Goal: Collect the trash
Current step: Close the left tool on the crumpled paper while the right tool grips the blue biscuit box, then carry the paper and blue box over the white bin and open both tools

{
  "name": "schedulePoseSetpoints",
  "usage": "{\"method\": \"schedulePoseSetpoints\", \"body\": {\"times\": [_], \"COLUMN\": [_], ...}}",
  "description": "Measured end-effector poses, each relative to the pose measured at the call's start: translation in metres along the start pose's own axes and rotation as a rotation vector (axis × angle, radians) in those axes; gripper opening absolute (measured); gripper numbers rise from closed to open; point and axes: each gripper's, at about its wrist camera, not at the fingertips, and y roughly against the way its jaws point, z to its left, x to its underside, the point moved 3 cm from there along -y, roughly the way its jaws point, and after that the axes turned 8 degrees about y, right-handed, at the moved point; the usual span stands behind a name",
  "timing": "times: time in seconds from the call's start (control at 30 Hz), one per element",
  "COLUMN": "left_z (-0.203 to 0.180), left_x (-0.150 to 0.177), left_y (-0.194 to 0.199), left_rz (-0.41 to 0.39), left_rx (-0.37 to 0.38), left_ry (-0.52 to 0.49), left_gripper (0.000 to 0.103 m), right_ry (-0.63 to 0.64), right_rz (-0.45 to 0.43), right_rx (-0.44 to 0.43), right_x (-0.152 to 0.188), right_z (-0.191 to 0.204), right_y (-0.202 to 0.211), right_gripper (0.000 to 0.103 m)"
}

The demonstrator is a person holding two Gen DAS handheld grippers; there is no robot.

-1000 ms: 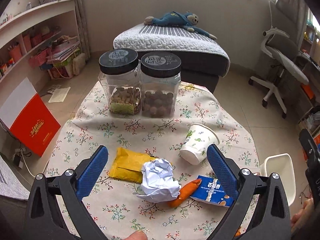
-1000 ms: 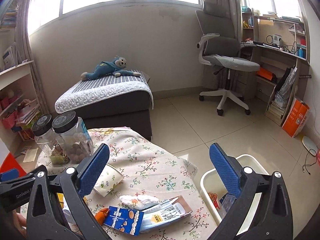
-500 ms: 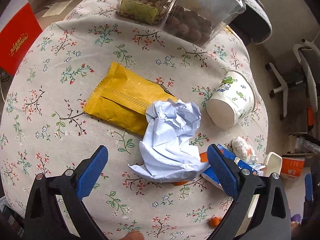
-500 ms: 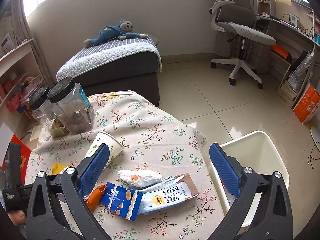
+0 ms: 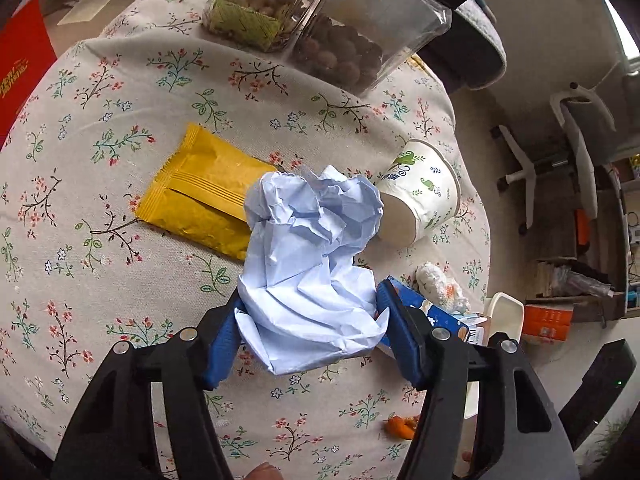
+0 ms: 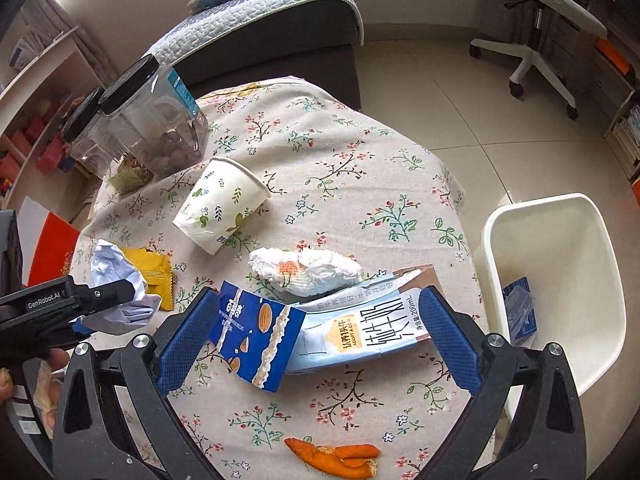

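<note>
In the left wrist view, the left gripper [image 5: 310, 338] was seen clamped on the crumpled paper [image 5: 310, 264], the blue pads pressed into its lower sides. The paper was pale blue-white, heavily creased, with a bunched head at the far end and a flatter, wider skirt at the near end. Its long axis ran away from the camera, along the fingers, leaning slightly to the right at the top. Whether the paper was lifted or touching the tablecloth [image 5: 120, 80] could not be told. Behind it, a yellow wrapper [image 5: 200, 196] lay flat, its long axis slanted from upper left to lower right and partly hidden by the paper. A paper cup [image 5: 422, 192] lay on its side to the right, its mouth turned toward the table's right edge. Two clear jars [image 5: 320, 36] stood at the far edge.

In the right wrist view, the right gripper [image 6: 316, 340] was held wide apart, nothing gripped. Between its fingers lay a blue biscuit box [image 6: 256, 340], overlapping a flattened milk carton [image 6: 368, 324] whose long axis ran left to right. A wadded tissue [image 6: 308, 270] lay just behind them. Orange peel [image 6: 332, 454] lay near the table's front edge. A white bin [image 6: 560, 292] stood beside the table on the right. The crumpled paper [image 6: 116, 280] was seen at the left, in the other gripper.
</note>
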Motion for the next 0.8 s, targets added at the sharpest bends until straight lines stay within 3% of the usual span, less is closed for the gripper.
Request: {"method": "schedulePoseSetpoints", "body": {"times": [0.17, 0.37, 0.5, 0.6, 0.7, 0.8], "left_z": [-0.012, -0.011, -0.009, -0.012, -0.019, -0.024], "left_x": [0.001, 0.004, 0.004, 0.004, 0.005, 0.005], "left_y": [0.033, 0.038, 0.038, 0.044, 0.052, 0.059], "left_rz": [-0.093, -0.094, -0.102, -0.132, -0.188, -0.23], "left_rx": [0.004, 0.003, -0.006, -0.016, -0.035, -0.037], "left_ry": [-0.085, -0.115, -0.126, -0.164, -0.214, -0.242], "left_gripper": [0.063, 0.063, 0.063, 0.063, 0.063, 0.063], "right_ry": [-0.001, 0.03, 0.082, 0.063, 0.087, 0.094], "right_rz": [0.041, 0.08, 0.088, 0.07, 0.018, -0.03], "right_rx": [-0.033, -0.054, -0.071, -0.14, -0.134, -0.154], "right_x": [0.008, 0.017, 0.019, 0.015, 0.008, 0.002], "right_z": [0.007, 0.026, 0.043, 0.047, 0.054, 0.058], "right_y": [-0.013, -0.03, -0.035, -0.028, -0.014, 0.0], "right_gripper": [0.086, 0.075, 0.039, 0.021, 0.013, 0.012]}}
